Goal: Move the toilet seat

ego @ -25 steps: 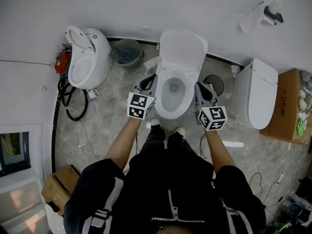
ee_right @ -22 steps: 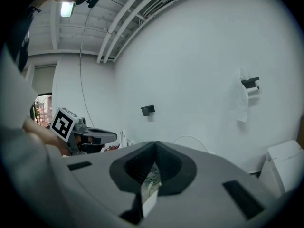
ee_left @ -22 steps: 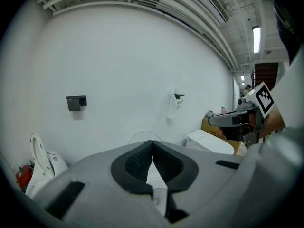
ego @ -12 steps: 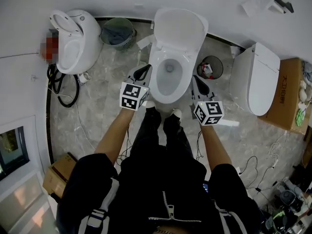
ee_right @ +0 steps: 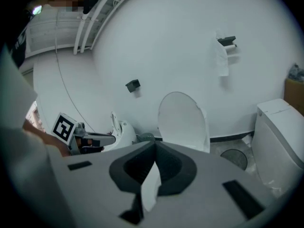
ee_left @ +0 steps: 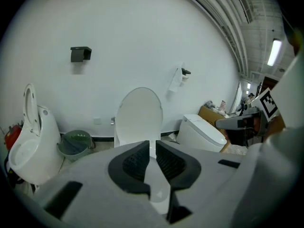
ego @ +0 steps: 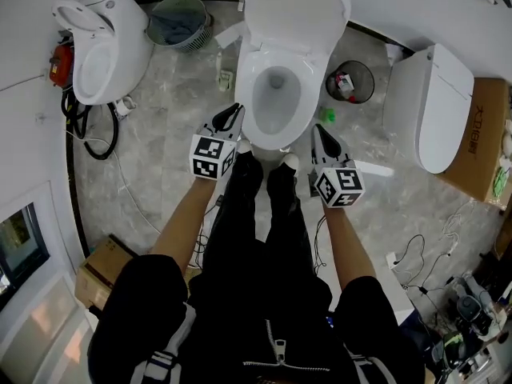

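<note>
A white toilet [ego: 254,86] stands in front of me, its lid [ego: 298,10] raised against the wall and the bowl open. My left gripper [ego: 234,112] hovers just left of the bowl's front rim. Its jaws are opening, a narrow gap shows between them and nothing is in it [ee_left: 152,144]. My right gripper [ego: 320,130] hangs off the front right of the bowl, shut and empty [ee_right: 154,146]. Neither gripper touches the toilet. The upright lid [ee_left: 140,115] fills the middle of the left gripper view, and the lid [ee_right: 183,120] shows in the right gripper view too.
A second toilet [ego: 100,42] with cables [ego: 96,134] stands at the left, beside a green basket [ego: 178,18]. A black bin [ego: 350,80], a closed toilet [ego: 436,106] and a cardboard box [ego: 480,138] are at the right. The person's legs [ego: 256,214] stand before the bowl.
Both grippers have drawn back from beside the bowl to its front rim. The toilet has slid up in the head view.
</note>
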